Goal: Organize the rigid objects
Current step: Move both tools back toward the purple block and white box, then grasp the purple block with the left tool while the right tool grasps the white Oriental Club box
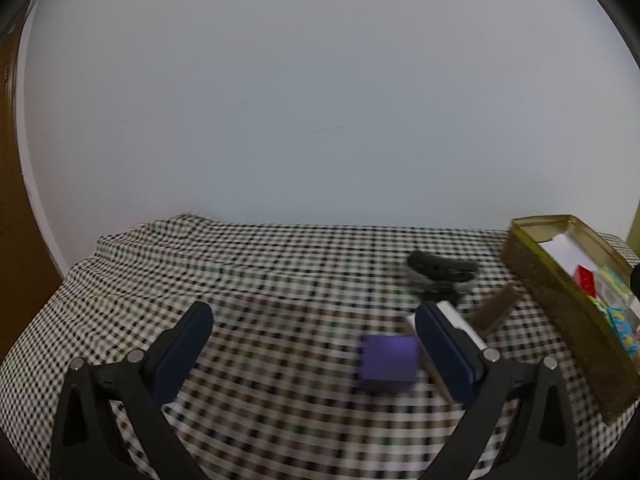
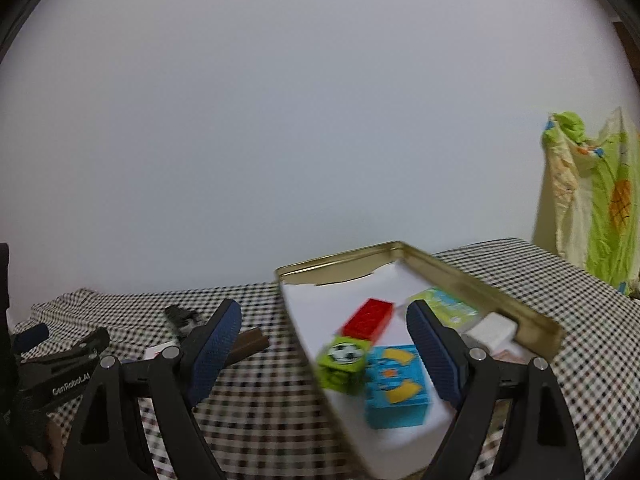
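Observation:
My left gripper point(image 1: 314, 330) is open and empty above the checked tablecloth point(image 1: 260, 272). A purple block point(image 1: 388, 362) lies on the cloth between its fingers, close to the right one. Past it lie a black object point(image 1: 440, 268), a brown bar point(image 1: 496, 306) and a white flat piece point(image 1: 460, 320). My right gripper point(image 2: 324, 332) is open and empty over a gold tin point(image 2: 460, 276). The tin holds a red brick point(image 2: 368, 318), a green cube with a ball print point(image 2: 344, 362), a blue box point(image 2: 396, 386), a green-white packet point(image 2: 448, 306) and a white block point(image 2: 490, 330).
The gold tin also shows at the right in the left wrist view point(image 1: 560, 300). The left gripper's body point(image 2: 60, 364) is at the left of the right wrist view. A green and yellow cloth point(image 2: 592, 200) hangs at the right. A plain wall is behind the table.

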### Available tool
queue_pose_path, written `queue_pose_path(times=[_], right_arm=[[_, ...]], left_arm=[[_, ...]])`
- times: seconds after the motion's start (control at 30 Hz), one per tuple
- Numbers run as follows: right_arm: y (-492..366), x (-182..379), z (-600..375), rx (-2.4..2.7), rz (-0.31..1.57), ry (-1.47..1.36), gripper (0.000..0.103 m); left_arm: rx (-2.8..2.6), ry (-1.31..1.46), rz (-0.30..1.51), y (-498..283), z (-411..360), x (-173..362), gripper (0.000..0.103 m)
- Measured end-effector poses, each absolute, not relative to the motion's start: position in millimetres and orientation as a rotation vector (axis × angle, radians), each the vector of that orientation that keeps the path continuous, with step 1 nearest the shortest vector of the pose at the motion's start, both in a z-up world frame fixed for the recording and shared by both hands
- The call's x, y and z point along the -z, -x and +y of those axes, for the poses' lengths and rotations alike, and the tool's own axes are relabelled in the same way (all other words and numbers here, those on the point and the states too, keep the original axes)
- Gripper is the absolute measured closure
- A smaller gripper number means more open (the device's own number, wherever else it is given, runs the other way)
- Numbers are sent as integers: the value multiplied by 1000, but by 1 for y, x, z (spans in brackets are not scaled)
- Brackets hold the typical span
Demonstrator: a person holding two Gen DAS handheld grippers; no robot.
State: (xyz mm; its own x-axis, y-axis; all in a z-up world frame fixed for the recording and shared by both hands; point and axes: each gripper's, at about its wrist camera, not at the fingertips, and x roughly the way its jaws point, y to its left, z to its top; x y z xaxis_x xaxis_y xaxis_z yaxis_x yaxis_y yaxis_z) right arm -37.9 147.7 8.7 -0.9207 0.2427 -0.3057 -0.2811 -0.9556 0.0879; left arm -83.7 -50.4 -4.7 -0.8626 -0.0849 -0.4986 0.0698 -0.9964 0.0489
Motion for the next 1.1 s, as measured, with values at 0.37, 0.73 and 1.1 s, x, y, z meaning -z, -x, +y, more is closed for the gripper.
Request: queue_pose_path(times=[0.37, 0.73, 1.1], right_arm=[[79, 1, 107, -2913, 218, 651, 17], [137, 28, 64, -2926, 124, 1101, 30], [141, 31, 50, -2966, 54, 1189, 33]], left_arm=[[2855, -846, 10, 105, -92, 7, 1], [2801, -875, 8, 110, -105, 11, 1], [2786, -916, 9, 116, -110, 16, 1]])
